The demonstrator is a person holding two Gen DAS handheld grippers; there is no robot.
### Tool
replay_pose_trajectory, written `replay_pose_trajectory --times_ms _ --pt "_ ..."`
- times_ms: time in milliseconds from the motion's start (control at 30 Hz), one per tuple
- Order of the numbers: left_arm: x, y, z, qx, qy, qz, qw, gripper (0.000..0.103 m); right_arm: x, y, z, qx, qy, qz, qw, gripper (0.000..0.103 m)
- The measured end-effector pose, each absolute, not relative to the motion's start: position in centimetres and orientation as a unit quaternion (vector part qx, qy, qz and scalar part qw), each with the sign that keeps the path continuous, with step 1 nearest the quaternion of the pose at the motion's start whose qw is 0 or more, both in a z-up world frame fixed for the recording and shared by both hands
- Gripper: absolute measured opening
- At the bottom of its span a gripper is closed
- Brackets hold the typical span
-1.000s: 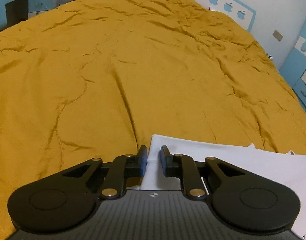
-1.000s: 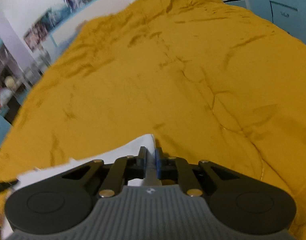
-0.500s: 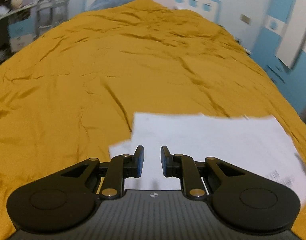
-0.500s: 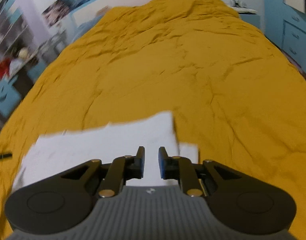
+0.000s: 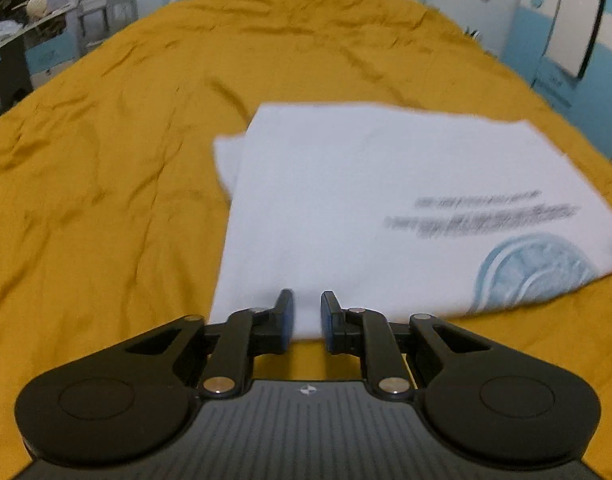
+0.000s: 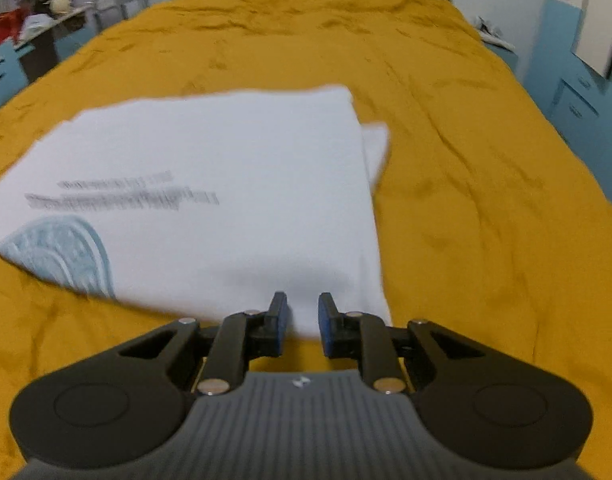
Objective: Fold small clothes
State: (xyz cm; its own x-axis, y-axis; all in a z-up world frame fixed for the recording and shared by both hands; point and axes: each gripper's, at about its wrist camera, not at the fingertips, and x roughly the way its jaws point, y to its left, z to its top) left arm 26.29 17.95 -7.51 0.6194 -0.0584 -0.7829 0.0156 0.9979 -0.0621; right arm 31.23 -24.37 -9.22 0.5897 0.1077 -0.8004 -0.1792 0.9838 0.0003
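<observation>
A white T-shirt point(image 5: 366, 200) with grey lettering and a pale blue round print lies folded flat on the mustard-yellow bedspread point(image 5: 106, 160). It also shows in the right wrist view point(image 6: 226, 184). A sleeve corner sticks out at each far side. My left gripper point(image 5: 307, 316) is open and empty, hovering at the shirt's near left edge. My right gripper point(image 6: 302, 316) is open and empty at the shirt's near right edge. Both views are blurred.
The yellow bedspread point(image 6: 486, 160) spreads wide around the shirt. Shelves and clutter point(image 5: 26, 20) stand at the far left. Blue drawers and a wall point(image 6: 578, 92) are at the right.
Both grippers have let go of the shirt's edge and pulled back toward me. The shirt, held at its edge a second ago, now lies flat and shows its print.
</observation>
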Motion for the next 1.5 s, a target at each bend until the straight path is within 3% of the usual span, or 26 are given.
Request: replay_pose_trajectory --times_ms 167,367,433,500,667,733,900,1067,1500 --pt "25.9 18.3 -9.4 -0.036 0.438 -0.003 0.899 0.018 30.2 -26.0 -12.0 0.011 0.44 0.067 0.895 0.011" --pt "25.0 17.2 -7.4 -0.03 0.41 0.016 0.912 0.018 30.4 -25.8 -11.2 0.003 0.448 0.067 0.892 0.012" --pt "24.7 16.7 -6.0 -0.03 0.388 0.008 0.921 0.023 30.4 -25.6 -10.3 0.004 0.441 0.073 0.894 0.028" --pt "24.9 16.2 -4.9 -0.031 0.376 -0.003 0.926 0.027 30.0 -25.7 -9.3 0.014 0.435 0.084 0.896 0.036" --pt "26.6 14.5 -3.7 -0.035 0.369 -0.023 0.929 0.029 30.7 -25.6 -6.8 0.028 0.415 0.098 0.904 0.046" --pt "27.6 13.8 -3.7 -0.04 0.368 -0.036 0.928 0.03 31.7 -25.8 -6.1 0.05 0.411 0.105 0.904 0.055" --pt "29.9 11.9 -4.4 -0.036 0.374 -0.069 0.924 0.031 35.5 -26.3 -5.3 0.075 0.42 0.105 0.898 0.062" --pt "32.8 10.4 -5.9 -0.027 0.391 -0.084 0.916 0.031 40.1 -27.4 -6.3 0.09 0.444 0.087 0.887 0.064" --pt "39.6 8.0 -9.5 -0.033 0.414 -0.116 0.902 0.035 48.1 -32.6 -11.3 0.251 0.467 0.098 0.842 0.067"
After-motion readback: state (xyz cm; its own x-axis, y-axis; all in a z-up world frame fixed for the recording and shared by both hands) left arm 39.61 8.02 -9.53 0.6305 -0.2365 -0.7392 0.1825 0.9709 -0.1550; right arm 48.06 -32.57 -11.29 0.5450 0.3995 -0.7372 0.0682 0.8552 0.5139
